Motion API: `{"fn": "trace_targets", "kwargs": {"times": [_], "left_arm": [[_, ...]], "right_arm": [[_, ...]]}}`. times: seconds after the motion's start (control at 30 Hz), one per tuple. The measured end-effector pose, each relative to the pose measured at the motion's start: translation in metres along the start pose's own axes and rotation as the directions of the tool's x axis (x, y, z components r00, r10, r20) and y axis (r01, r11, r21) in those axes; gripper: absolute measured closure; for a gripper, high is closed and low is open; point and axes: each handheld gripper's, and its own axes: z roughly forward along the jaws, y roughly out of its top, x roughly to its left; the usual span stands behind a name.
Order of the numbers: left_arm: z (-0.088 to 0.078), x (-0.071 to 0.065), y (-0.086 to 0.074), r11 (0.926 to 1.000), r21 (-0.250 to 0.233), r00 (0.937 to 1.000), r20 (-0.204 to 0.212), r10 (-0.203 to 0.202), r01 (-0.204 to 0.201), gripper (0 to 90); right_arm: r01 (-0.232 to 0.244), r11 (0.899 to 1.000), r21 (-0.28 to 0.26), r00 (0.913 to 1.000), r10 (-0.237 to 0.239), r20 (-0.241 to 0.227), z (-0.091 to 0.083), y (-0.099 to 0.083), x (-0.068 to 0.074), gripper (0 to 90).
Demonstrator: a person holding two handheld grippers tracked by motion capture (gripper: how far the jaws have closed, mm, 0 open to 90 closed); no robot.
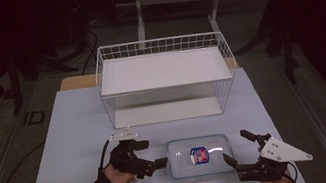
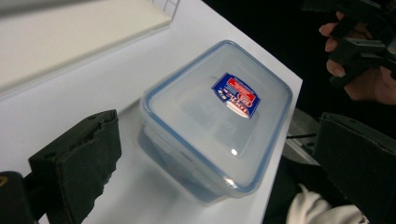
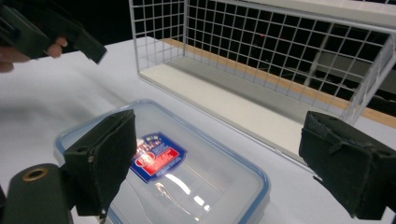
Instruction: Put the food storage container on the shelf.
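Near the front edge of the white table point(image 1: 72, 138) lies a clear plastic container point(image 1: 200, 156), lid on, blue seal running round the rim, a red-and-blue label point(image 1: 199, 154) at the lid's centre; it sits flat and is not lifted. On its left the left gripper point(image 1: 151, 153), held in a dark-sleeved hand point(image 1: 117, 176), has its jaws spread apart, the nearer one just beside the container's left end — whether it touches cannot be told from the high view; in the left gripper view the container point(image 2: 217, 116) lies between and beyond the two black pads point(image 2: 79, 158), clear of both. At the container's right end the right gripper point(image 1: 239, 148) is likewise wide open, grasping nothing; its own view shows the container point(image 3: 168, 172) below and between the jaws, with the label point(image 3: 156, 156) partly behind the left pad point(image 3: 102, 158). Behind the container, well apart from it, stands a white wire rack point(image 1: 166, 78) with an upper shelf and a lower board — its open front faces the person; the right gripper view shows the rack point(image 3: 280, 60) close behind, and the left gripper point(image 3: 46, 32) at upper left.
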Motion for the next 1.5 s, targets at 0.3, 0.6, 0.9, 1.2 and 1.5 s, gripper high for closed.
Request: {"fn": "trace_targets", "kwargs": {"times": [0.3, 0.6, 0.9, 1.2, 1.5], "left_arm": [[0.019, 0.017, -0.006, 0.9820, 0.062, 0.9829, 0.036, -0.181, 0.178, 1.4], [0.044, 0.043, -0.022, 0.9289, 0.163, 0.9334, 0.084, -0.349, 0.333, 1.4], [0.061, 0.052, -0.029, 0.8602, 0.236, 0.8641, 0.124, -0.488, 0.452, 11.5], [0.066, 0.054, -0.033, 0.8427, 0.255, 0.8338, 0.177, -0.523, 0.474, 38.2], [0.058, 0.051, -0.030, 0.8755, 0.228, 0.8693, 0.165, -0.466, 0.426, 48.6]], "right_arm": [[-0.041, 0.998, 0.055, 0.9986, 0.043, -0.031, 0.004, 0.008, -0.009, 14.2], [-0.162, 0.975, 0.155, 0.9837, 0.172, -0.054, 0.007, 0.000, -0.022, 10.9], [-0.225, 0.952, 0.209, 0.9695, 0.240, -0.050, 0.010, -0.006, -0.025, 10.3], [-0.310, 0.910, 0.277, 0.9360, 0.343, -0.078, 0.011, -0.014, -0.034, 13.8], [-0.507, 0.759, 0.408, 0.8090, 0.582, -0.079, 0.019, -0.037, -0.056, 19.9]]}}
